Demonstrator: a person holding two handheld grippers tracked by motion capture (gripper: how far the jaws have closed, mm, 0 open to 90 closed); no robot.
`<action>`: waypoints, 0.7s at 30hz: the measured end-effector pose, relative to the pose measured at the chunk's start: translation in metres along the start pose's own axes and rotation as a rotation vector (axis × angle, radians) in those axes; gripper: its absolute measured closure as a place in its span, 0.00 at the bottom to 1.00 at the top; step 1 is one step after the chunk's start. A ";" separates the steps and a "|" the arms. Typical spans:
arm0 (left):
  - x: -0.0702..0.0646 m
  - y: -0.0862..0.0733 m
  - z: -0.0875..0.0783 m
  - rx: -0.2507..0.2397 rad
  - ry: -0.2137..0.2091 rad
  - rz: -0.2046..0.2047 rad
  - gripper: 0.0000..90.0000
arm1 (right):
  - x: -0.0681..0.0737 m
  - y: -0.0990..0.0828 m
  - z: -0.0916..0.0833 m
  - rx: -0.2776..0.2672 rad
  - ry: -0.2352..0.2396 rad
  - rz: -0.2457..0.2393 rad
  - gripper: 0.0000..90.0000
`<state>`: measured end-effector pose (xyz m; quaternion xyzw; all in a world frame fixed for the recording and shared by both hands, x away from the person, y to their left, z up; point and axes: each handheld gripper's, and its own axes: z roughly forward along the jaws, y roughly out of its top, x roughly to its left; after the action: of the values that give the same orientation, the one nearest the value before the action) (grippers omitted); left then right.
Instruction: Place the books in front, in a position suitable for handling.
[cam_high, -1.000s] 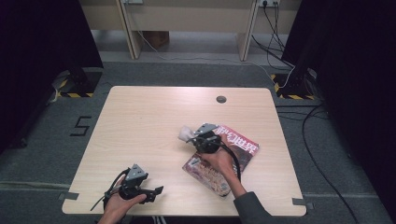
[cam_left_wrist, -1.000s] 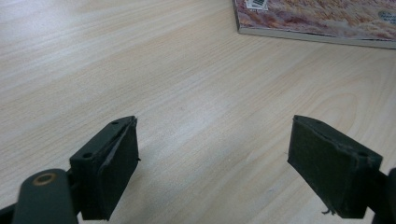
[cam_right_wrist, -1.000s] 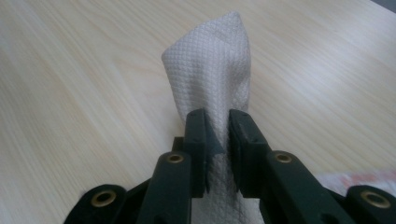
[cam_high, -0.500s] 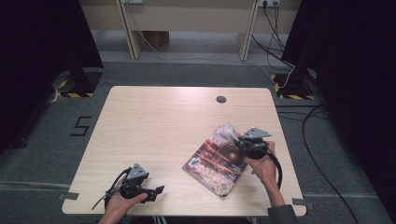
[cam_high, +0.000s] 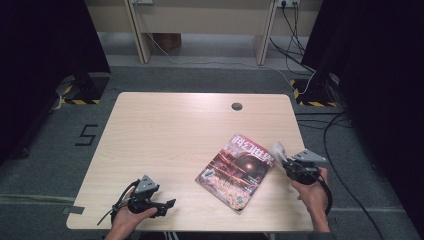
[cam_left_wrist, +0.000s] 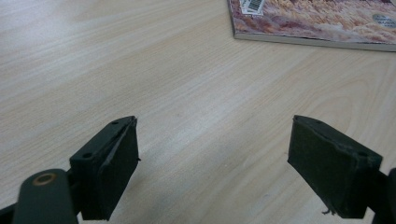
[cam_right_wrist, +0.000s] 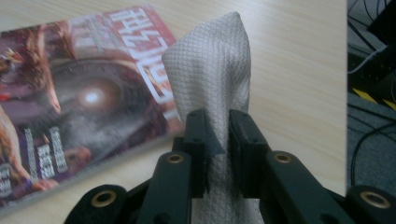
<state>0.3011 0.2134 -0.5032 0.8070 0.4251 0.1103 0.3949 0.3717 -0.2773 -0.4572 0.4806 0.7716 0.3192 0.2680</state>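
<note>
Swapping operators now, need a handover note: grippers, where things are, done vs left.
Right gripper: shut on the white cloth, held off the right edge of the magazine, near the table edge.
Left gripper: open, nothing between its fingers, low over the near-left table.
Magazine: flat, cover up, right of centre.
Done: the cloth is gripped.
Left: probably more wiping, or setting the cloth down; I cannot tell how much has been wiped.

A laboratory or studio recording bay. A single pale wood desk (cam_high: 165, 145) stands on grey carpet (cam_high: 50, 165) between black curtains (cam_high: 45, 40); hazard-striped stand bases (cam_high: 80, 92), loose cables (cam_high: 345, 175), wall sockets (cam_high: 285, 3) and a floor marking "5" (cam_high: 86, 135) indicate a staged test area.
</note>
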 end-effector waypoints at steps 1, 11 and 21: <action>0.000 0.000 0.000 0.000 0.000 0.000 0.18 | -0.003 -0.005 -0.004 0.003 -0.009 0.010 0.87; -0.001 0.000 0.000 -0.001 0.002 0.000 0.18 | -0.007 -0.048 -0.025 0.091 -0.025 0.028 0.87; 0.000 -0.001 0.000 0.001 0.003 -0.002 0.18 | 0.005 -0.055 -0.022 0.147 0.029 -0.020 0.86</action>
<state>0.3006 0.2133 -0.5038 0.8066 0.4265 0.1112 0.3938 0.3224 -0.2961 -0.4842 0.4864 0.8016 0.2659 0.2239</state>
